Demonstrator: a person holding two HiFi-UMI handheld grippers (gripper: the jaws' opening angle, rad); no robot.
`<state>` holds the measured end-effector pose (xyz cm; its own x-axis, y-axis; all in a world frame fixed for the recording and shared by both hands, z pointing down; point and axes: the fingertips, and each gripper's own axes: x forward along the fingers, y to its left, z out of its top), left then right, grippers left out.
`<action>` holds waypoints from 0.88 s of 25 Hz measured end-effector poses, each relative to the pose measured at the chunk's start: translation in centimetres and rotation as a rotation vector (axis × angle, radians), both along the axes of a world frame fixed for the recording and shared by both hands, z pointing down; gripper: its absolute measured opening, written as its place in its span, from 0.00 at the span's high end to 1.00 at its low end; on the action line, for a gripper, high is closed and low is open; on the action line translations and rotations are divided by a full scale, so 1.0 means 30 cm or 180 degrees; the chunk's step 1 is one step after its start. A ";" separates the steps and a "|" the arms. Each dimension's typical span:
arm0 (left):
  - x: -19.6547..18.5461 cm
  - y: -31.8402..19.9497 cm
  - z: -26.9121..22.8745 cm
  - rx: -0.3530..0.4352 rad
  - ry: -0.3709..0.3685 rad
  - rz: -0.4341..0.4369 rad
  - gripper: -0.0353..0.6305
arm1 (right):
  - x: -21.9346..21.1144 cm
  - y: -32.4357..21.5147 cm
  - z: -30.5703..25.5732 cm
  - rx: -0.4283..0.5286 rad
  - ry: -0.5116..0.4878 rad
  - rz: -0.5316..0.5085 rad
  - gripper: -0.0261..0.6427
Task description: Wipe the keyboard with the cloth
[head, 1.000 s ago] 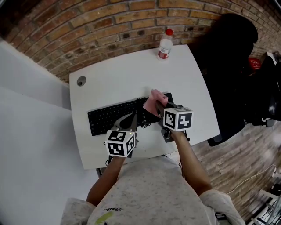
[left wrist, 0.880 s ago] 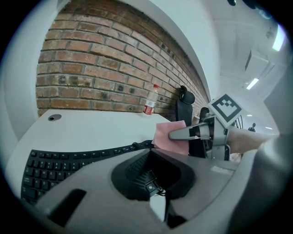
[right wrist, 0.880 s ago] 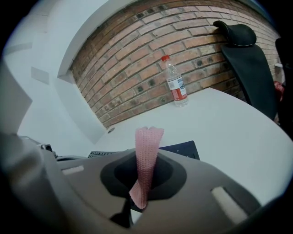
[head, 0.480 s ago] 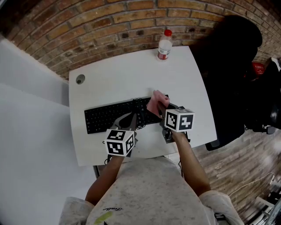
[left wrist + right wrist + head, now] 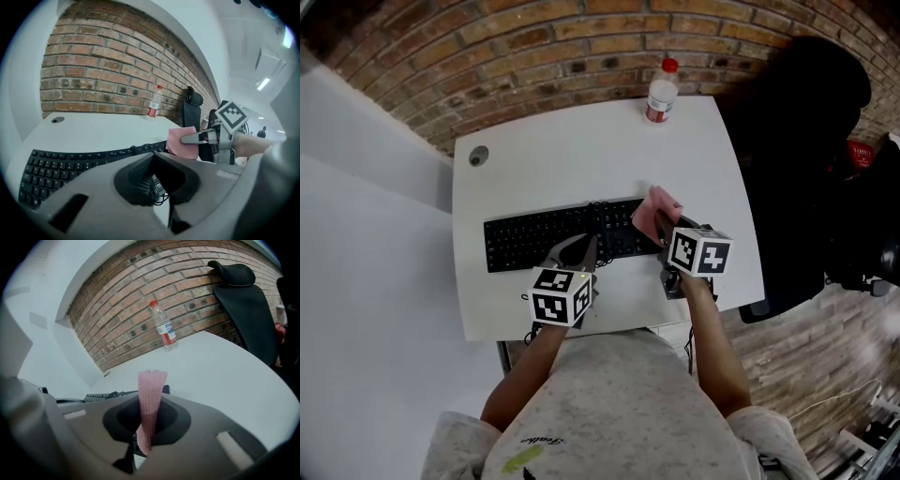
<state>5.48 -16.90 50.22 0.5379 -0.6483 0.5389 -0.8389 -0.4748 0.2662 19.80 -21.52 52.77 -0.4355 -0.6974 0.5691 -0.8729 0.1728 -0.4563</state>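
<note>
A black keyboard lies across the white desk; its keys also fill the lower left of the left gripper view as the keyboard. My right gripper is shut on a pink cloth, held over the keyboard's right end. In the right gripper view the cloth stands upright out of the right gripper. From the left gripper view the cloth hangs at the right. My left gripper is shut, tips at the keyboard's front edge, and shows as the left gripper close over the keys and a coiled cable.
A clear plastic bottle with a red cap stands at the desk's far edge by the brick wall. A cable grommet sits at the far left corner. A black chair with a dark jacket stands to the right of the desk.
My right gripper has carried the pink cloth to the right along the keyboard, toward its right end. My left gripper has stayed at the keyboard's front edge.
</note>
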 end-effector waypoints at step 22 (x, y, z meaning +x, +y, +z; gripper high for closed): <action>-0.174 0.042 -0.024 0.0054 0.0104 0.0028 0.95 | -0.144 0.059 -0.192 0.0428 -0.0111 0.0122 0.92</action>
<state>0.25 -15.63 49.48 0.5607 -0.6524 0.5099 -0.8257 -0.4868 0.2851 15.46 -19.76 47.00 -0.4249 -0.7830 0.4543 -0.8641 0.2012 -0.4614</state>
